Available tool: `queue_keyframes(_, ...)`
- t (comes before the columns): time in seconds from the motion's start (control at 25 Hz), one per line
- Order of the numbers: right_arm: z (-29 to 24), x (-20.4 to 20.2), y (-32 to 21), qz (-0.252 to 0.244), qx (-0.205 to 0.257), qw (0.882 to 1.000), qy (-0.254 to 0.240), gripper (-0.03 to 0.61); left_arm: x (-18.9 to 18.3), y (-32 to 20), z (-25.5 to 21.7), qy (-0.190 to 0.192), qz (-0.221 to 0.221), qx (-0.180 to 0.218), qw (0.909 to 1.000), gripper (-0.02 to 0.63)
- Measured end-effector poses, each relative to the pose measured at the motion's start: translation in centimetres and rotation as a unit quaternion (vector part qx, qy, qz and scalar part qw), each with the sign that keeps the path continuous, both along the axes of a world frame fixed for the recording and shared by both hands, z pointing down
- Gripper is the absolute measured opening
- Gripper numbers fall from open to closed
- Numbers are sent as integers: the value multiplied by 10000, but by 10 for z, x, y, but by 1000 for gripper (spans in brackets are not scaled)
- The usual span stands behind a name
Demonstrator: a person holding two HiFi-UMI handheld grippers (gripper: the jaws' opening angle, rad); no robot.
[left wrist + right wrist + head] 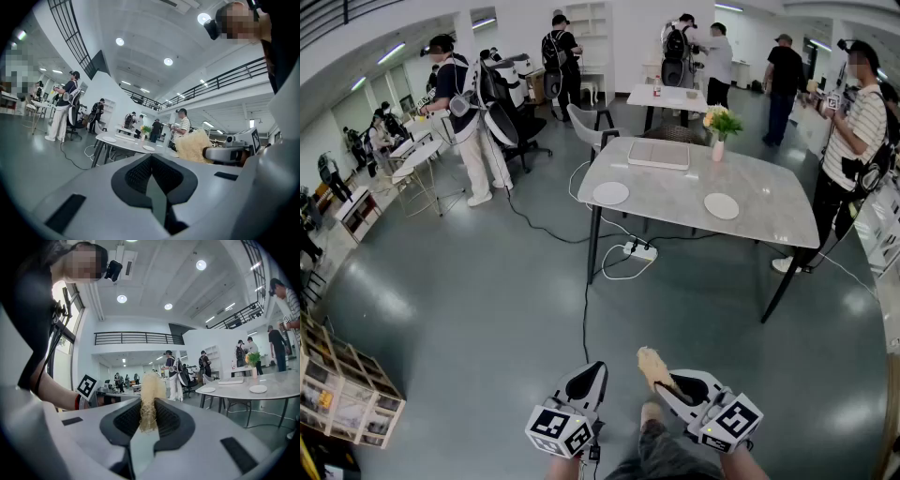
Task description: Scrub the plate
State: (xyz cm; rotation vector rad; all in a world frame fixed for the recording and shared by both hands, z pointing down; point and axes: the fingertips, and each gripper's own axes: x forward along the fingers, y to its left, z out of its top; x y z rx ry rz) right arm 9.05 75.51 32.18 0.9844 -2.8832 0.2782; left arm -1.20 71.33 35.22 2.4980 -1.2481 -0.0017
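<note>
Straw-coloured fibres of one scrubber [150, 390] stand pinched upright between the jaws of the right gripper [149, 414], held ready as the tool for the job. The left gripper [151, 160] has its jaws pressed together on nothing, probably kept free to steady a dish. Both grippers hang low and side by side over the grey floor, well apart from the marble-look table [675, 192], so scrubbing has not begun, and I judge the approach comes first. Two white plates [610, 193] lie flat on the table, one near its left end and the other [721, 206] toward the right, with one pale tray [658, 154] and one flower vase [718, 127] behind them.
</note>
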Motion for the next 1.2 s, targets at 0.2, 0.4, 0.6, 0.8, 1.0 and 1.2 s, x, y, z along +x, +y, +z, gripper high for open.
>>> queue_keyframes(0.2,-2,9,-58,-52,73,10000,-23,77,10,-60,-8,-33,-116,149,9998,11)
queue_keyframes(0.4,7,23,-114,-135,-20,9999,-27,77,23,-111,-3,-174,-333,148,9992,11)
queue_keyframes(0.6,12,35,-154,-205,-55,9998,10,77,34,-153,1,-204,-453,136,9987,12)
queue_keyframes(0.8,14,47,-174,-270,-143,9995,-39,77,47,-174,4,-204,-497,86,9985,12)
queue_keyframes(1.0,21,50,-190,-299,-241,9992,-101,77,46,-192,9,-215,-614,29,9979,11)
queue_keyframes(1.2,25,56,-219,-243,-288,9992,-164,77,25,-218,17,-117,-982,-96,9951,12)
